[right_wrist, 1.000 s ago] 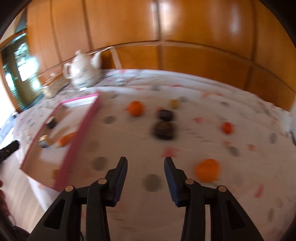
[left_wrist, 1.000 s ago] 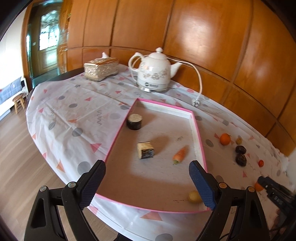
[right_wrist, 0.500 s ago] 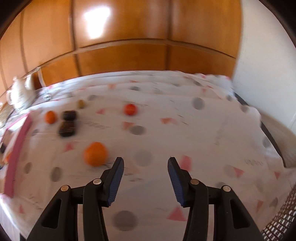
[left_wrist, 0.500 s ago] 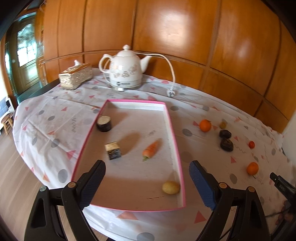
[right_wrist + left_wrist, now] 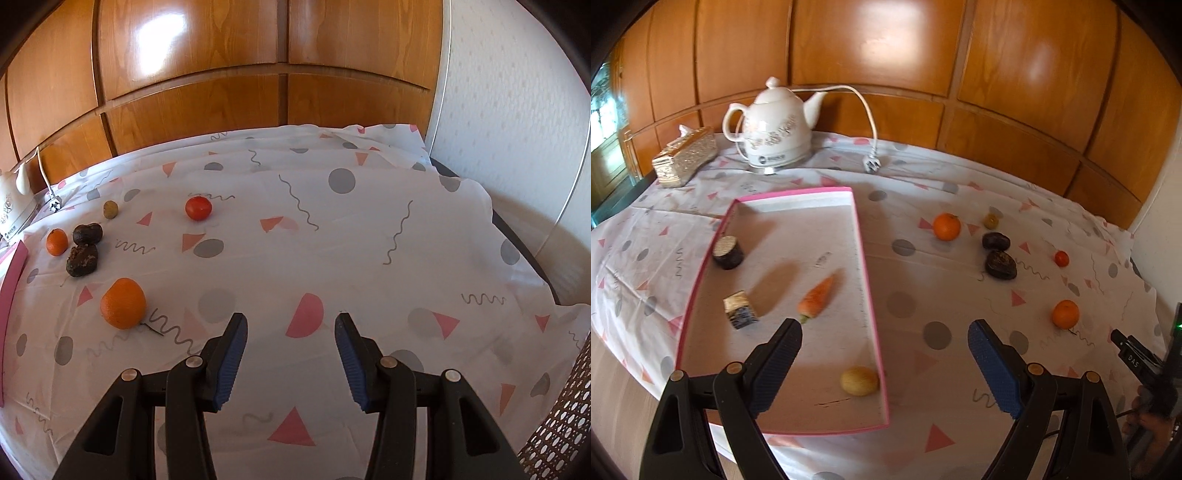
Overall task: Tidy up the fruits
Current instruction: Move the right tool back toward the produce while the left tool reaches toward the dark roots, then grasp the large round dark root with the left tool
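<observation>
A pink-rimmed tray (image 5: 857,236) lies on the patterned cloth and holds a carrot (image 5: 817,297), a yellow fruit (image 5: 859,381), a dark round piece (image 5: 728,252) and a small cube (image 5: 740,315). Right of it on the cloth lie two oranges (image 5: 946,226) (image 5: 1065,314), two dark fruits (image 5: 1000,264), a small olive-coloured fruit (image 5: 991,220) and a small red fruit (image 5: 1061,258). My left gripper (image 5: 884,334) hangs open and empty over the tray's near right edge. My right gripper (image 5: 291,326) is open and empty above bare cloth, to the right of the near orange (image 5: 123,303) and the red fruit (image 5: 198,208).
A white kettle (image 5: 775,129) with its cord and plug (image 5: 870,162) and a gold tissue box (image 5: 685,157) stand at the back left against the wood panelling. The table's right edge (image 5: 517,251) drops off by a white wall. A wicker chair (image 5: 557,424) is at the lower right.
Both views have swung right. The tray slid left in the left wrist view and more loose fruit came in. The right wrist view left the tray for the table's right end.
</observation>
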`<state>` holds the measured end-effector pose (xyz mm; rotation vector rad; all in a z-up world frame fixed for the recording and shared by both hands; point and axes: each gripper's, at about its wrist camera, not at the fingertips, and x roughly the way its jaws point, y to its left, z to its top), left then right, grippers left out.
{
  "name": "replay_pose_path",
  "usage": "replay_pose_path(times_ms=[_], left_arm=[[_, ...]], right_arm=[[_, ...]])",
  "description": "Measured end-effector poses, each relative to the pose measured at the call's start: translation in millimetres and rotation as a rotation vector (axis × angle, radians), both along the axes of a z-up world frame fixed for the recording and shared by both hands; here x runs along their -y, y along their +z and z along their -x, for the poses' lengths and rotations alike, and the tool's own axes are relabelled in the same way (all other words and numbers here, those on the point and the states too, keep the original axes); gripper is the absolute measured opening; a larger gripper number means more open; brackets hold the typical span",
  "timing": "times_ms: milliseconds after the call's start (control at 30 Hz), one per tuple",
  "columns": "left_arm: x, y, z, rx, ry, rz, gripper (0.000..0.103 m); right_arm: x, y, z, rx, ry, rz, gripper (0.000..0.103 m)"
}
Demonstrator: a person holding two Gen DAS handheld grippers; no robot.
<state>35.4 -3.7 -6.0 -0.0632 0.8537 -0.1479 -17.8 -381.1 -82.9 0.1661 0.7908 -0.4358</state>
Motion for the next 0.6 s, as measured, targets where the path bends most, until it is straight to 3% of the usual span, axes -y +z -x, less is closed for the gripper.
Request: replay_pose_path(times_ms=[367,600], left_arm=[[41,-8,-19,-0.046,-0.126,0.002,0.090],[80,-14,-57,-0.088,-0.210,0.029,0.083]], right_arm=[[9,-9,2,-0.015,-0.022,-0.001,0.050],[9,-12,3,-0.009,-0.013,0.000,0.050]])
